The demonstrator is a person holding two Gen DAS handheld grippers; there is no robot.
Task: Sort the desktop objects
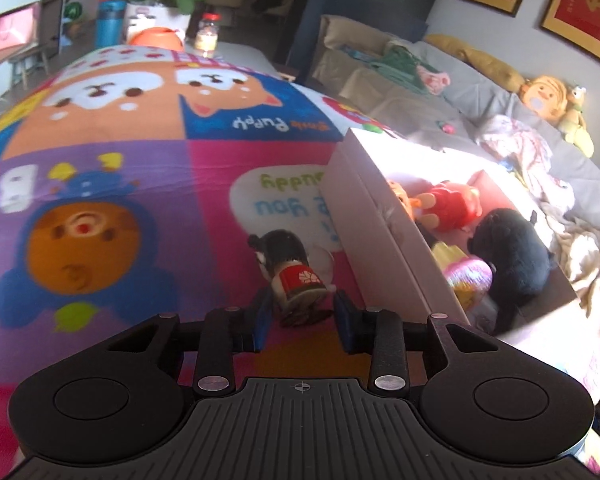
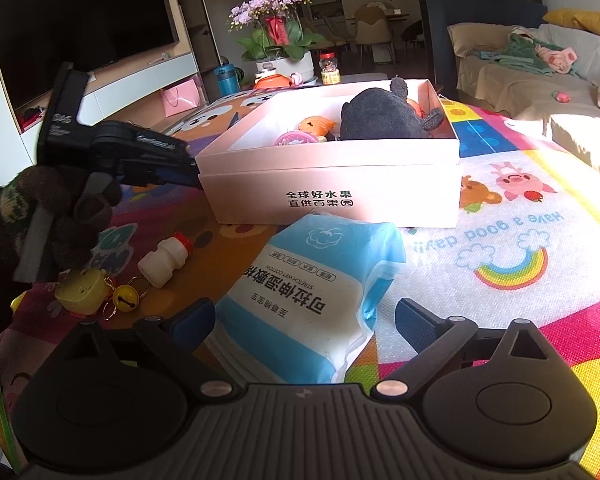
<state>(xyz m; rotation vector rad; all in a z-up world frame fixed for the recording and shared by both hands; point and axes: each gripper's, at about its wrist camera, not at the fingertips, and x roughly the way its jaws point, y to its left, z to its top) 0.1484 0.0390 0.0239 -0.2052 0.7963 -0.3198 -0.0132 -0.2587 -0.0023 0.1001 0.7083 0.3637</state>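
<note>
A small doll point(image 1: 296, 276) with black hair and a red band lies on the colourful cartoon mat, just left of the pink-white box point(image 1: 380, 216). My left gripper point(image 1: 302, 320) is shut on the doll's base, a blue pad on each side. The box point(image 2: 332, 176) holds a black plush point(image 2: 380, 116), a red toy point(image 1: 452, 204) and a pink round toy point(image 1: 470, 276). My right gripper point(image 2: 306, 320) stands open around the near end of a blue-and-white wipes pack point(image 2: 312, 292), which lies flat in front of the box. Its pads do not press the pack.
A gloved hand point(image 2: 40, 208) holds the left gripper at the box's left corner. A small white bottle point(image 2: 166, 258), a yellow keychain toy point(image 2: 82, 290) and a bell point(image 2: 124, 300) lie on the mat at left. A plant pot point(image 2: 284, 66) and a jar point(image 2: 330, 70) stand at the far end.
</note>
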